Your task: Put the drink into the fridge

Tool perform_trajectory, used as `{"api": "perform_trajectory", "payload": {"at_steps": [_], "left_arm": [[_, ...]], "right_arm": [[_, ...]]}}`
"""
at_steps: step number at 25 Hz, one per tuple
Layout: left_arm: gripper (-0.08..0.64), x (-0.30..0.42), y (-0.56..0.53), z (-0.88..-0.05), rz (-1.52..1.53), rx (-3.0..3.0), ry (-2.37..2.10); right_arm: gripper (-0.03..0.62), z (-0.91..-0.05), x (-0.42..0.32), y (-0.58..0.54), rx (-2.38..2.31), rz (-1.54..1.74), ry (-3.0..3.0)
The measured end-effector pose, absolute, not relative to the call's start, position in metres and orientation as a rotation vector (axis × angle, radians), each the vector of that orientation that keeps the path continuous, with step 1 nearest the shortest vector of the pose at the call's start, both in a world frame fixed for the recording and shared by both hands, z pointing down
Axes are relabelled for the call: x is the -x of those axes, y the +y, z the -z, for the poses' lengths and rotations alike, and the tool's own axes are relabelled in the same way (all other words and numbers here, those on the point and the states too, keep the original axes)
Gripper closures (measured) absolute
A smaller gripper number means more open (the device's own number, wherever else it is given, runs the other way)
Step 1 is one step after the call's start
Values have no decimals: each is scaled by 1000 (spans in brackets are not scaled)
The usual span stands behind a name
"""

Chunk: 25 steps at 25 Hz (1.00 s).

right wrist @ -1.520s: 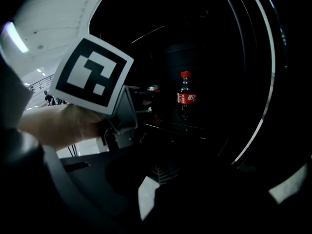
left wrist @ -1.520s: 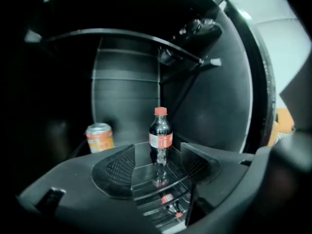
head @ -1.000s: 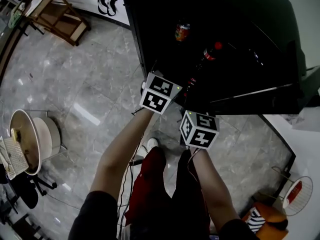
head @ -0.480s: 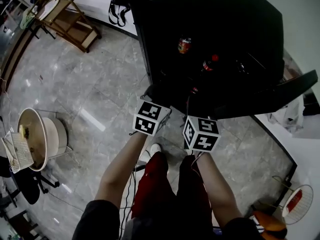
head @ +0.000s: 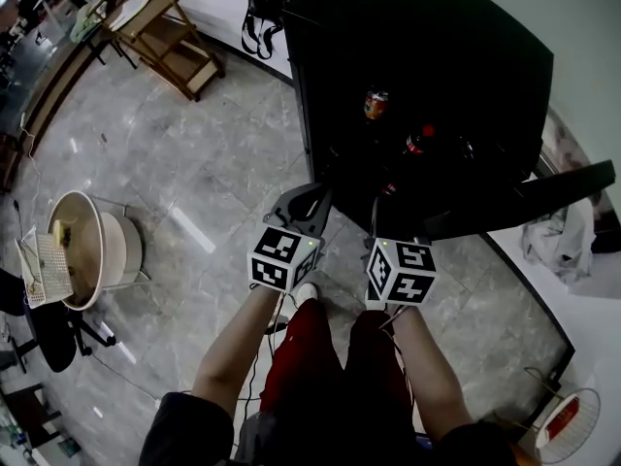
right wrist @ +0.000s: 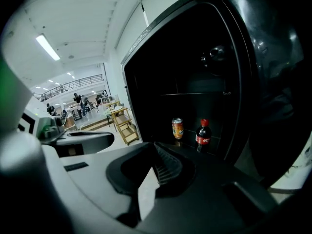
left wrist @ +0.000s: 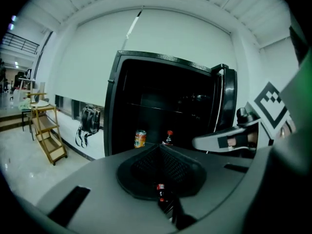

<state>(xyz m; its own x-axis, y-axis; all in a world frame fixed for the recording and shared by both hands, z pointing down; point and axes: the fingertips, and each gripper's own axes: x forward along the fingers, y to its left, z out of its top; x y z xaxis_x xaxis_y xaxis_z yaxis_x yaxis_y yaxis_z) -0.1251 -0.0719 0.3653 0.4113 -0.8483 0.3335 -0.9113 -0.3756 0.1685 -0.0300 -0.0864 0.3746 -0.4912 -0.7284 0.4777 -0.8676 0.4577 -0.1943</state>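
Both my tools have come back out of the fridge (head: 437, 66). A second ago the left hand-held gripper (left wrist: 159, 149) was up at the edge of the opening. Now it sits low in the head view, close to my body, with the right hand-held gripper (right wrist: 156, 147) just beside it at its 3 o'clock. The fridge lies at 12 to 1 o'clock from the pair.

The left jaws stood partly apart a second ago and have since shut. In the left gripper view the tips meet with nothing pinched between them. The right jaws are also drawn together at the tips and carry nothing.

The drinks have stayed where they were. The cola bottle (head: 417, 144) stands upright inside the fridge, and the orange can (head: 375, 104) stands near it at roughly its 10 o'clock in the head view. Neither is touched by a jaw, and both are well apart from the tools.

I take this to mean that the placing itself is done: the drink is in, released and standing on its own. The door (head: 543, 197) hangs open at about 4 o'clock from the bottle. If anything is left, I judge it to be swinging that door shut, and with both jaws closed I could push it with either tool.
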Motion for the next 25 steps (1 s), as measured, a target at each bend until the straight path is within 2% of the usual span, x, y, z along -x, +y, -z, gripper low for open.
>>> {"api": "perform_trajectory", "payload": {"at_steps": [25], "left_arm": [[549, 135, 6, -314, -143, -2080, -1828]], "right_arm": [[575, -339, 33, -46, -907, -495, -2584]]}}
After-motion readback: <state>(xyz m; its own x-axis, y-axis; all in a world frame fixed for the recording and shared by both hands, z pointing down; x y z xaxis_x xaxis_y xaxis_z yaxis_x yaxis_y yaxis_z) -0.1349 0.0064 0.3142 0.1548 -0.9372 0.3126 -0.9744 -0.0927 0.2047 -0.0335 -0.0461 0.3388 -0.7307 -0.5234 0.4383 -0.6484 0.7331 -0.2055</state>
